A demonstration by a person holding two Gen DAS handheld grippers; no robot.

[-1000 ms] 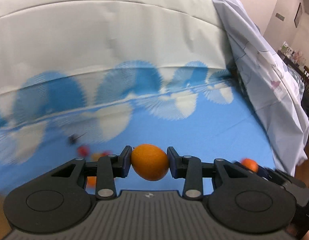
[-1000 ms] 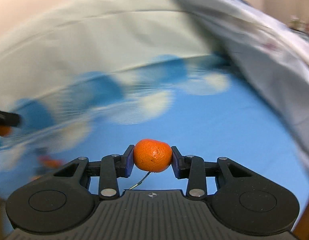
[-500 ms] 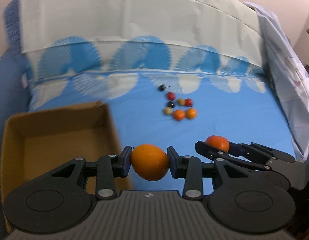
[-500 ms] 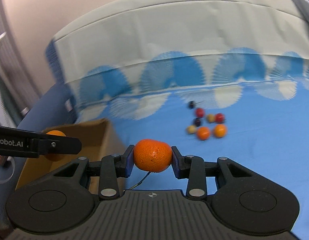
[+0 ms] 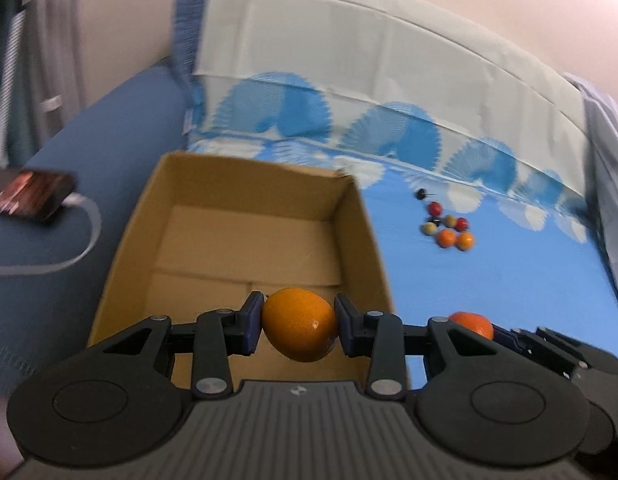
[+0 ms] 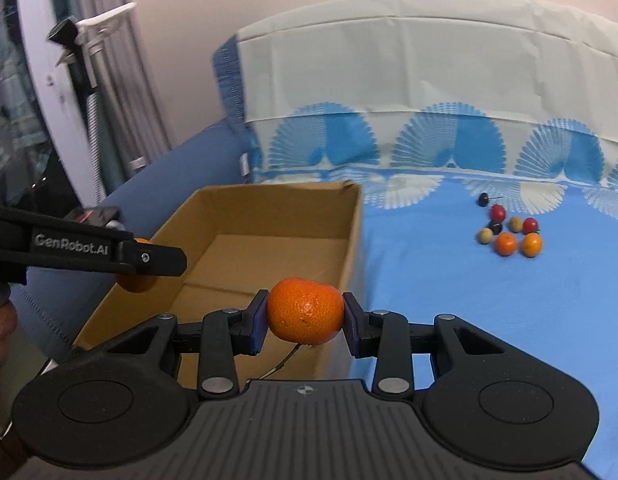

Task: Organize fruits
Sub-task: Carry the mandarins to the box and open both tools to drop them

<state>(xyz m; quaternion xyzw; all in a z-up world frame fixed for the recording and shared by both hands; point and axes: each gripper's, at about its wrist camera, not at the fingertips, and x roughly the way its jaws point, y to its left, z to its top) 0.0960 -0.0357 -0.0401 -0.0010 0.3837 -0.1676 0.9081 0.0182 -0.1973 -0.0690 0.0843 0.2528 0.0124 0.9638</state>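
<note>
Above box [image 5: 361, 240] now, tongs [image 5: 297, 330] gripping orange [image 5: 299, 328]

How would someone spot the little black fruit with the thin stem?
Start at the cardboard box on the blue sheet, then look right to the fruit cluster. The black stemmed fruit sits apart at its far edge, nearest the fan-patterned border.

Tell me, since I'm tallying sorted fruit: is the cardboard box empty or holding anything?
Empty as far as visible: the cardboard box shows a bare floor; its near end is hidden behind the left claw.
</note>
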